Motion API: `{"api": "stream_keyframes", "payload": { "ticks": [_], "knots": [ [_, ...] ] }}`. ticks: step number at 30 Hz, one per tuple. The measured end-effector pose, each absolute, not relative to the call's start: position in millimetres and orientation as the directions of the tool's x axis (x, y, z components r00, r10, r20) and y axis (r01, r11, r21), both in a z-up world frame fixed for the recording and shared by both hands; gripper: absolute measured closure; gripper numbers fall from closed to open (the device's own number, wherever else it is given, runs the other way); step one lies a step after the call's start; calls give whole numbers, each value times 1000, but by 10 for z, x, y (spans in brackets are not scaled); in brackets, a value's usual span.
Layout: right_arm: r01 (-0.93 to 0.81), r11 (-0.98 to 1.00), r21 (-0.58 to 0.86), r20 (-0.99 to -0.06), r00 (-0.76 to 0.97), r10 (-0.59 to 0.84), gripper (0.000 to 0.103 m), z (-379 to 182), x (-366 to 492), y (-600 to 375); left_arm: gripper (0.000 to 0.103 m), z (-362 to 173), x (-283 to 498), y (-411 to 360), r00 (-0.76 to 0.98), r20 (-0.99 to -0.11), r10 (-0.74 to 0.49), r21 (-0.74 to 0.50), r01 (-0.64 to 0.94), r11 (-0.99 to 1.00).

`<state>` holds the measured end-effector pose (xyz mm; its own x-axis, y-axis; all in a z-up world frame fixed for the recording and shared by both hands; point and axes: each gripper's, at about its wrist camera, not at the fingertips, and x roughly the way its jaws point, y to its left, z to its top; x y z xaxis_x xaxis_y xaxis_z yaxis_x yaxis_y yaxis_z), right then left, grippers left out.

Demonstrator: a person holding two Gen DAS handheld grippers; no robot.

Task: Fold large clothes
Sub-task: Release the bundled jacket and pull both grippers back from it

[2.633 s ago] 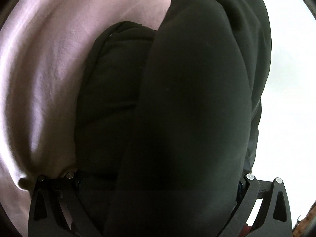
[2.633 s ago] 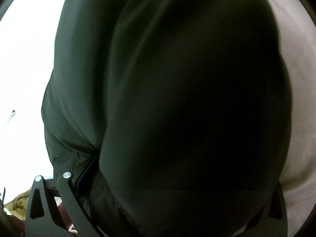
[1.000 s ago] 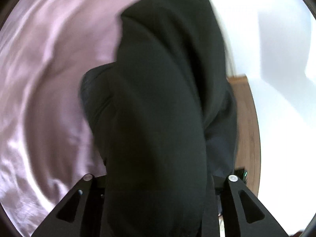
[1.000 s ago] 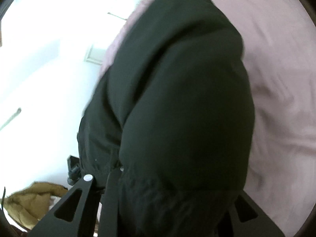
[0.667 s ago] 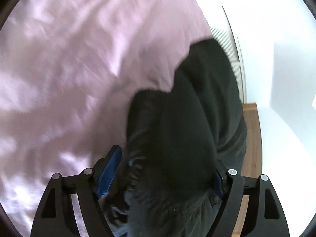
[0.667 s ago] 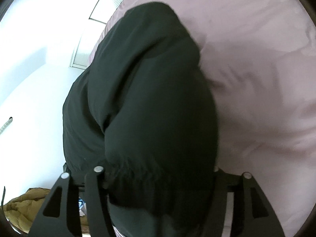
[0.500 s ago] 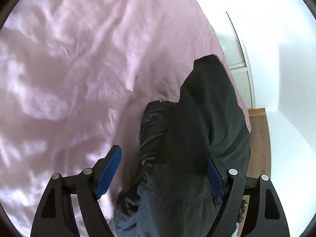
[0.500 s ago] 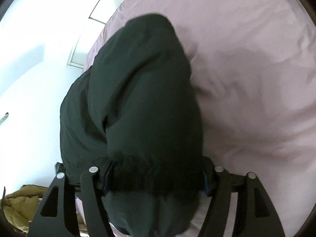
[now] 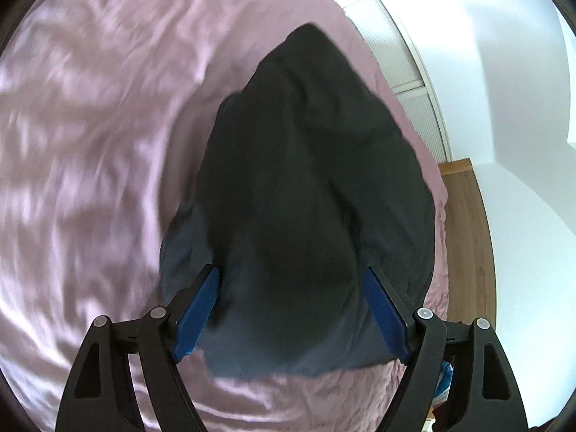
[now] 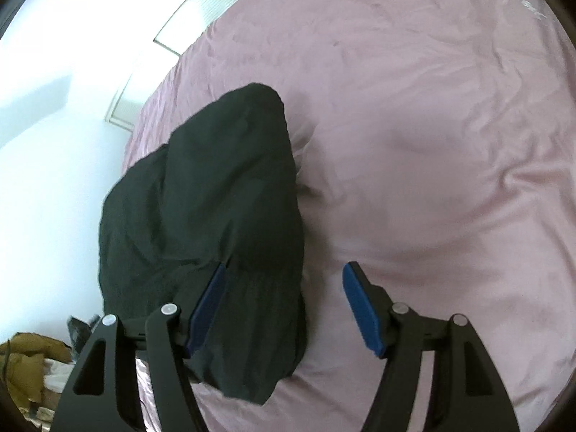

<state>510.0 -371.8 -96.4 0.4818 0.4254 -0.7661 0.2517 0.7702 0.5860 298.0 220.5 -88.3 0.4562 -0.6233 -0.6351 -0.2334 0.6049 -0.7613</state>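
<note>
A large black garment [image 9: 306, 194] lies folded in a thick bundle on a pink bed sheet [image 9: 90, 144]. In the left wrist view my left gripper [image 9: 291, 306] is open, its blue-padded fingers [image 9: 196, 309] spread on either side of the bundle's near end, not gripping it. In the right wrist view the same garment [image 10: 216, 208] lies left of centre. My right gripper [image 10: 284, 302] is open; its left finger [image 10: 207, 306] sits over the cloth, its right finger over bare sheet.
The pink sheet [image 10: 432, 126] stretches wide to the right in the right wrist view. The bed's edge, wooden floor [image 9: 464, 234] and white wall lie beside the garment. A tan garment [image 10: 21, 360] lies on the floor at lower left.
Both grippers have opened and let go of the black garment, which now rests on the bed. Both have pulled back and up from it.
</note>
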Motion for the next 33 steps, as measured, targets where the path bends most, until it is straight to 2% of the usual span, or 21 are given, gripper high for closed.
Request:
{"api": "stream_keyframes", "payload": {
  "ticks": [9, 18, 24, 27, 32, 33],
  "knots": [
    [356, 752, 554, -785, 524, 330, 37, -867, 4059, -3760, 24, -1416, 2737, 2461, 427, -617, -661, -783, -248, 570],
    [325, 787, 525, -793, 522, 314, 37, -715, 3696, -3090, 24, -1068, 2308, 2879, 493, -645, -583, -730, -172, 662],
    [242, 845, 476, -783, 554, 282, 37, -782, 3729, -2762, 21, -766, 1881, 2791, 561, -711, -424, -590, -148, 794],
    [158, 909, 385, -778, 586, 227, 37, -754, 3738, -2568, 16, -653, 1732, 2598, 592, -732, -337, -499, -129, 857],
    [41, 954, 296, -736, 646, 201, 36, -730, 3659, -2308, 12, -507, 1603, 2188, 643, -730, -234, -370, -83, 925],
    [18, 959, 282, -728, 655, 201, 33, -737, 3639, -2246, 10, -478, 1592, 2115, 649, -728, -222, -346, -68, 936]
  ]
}}
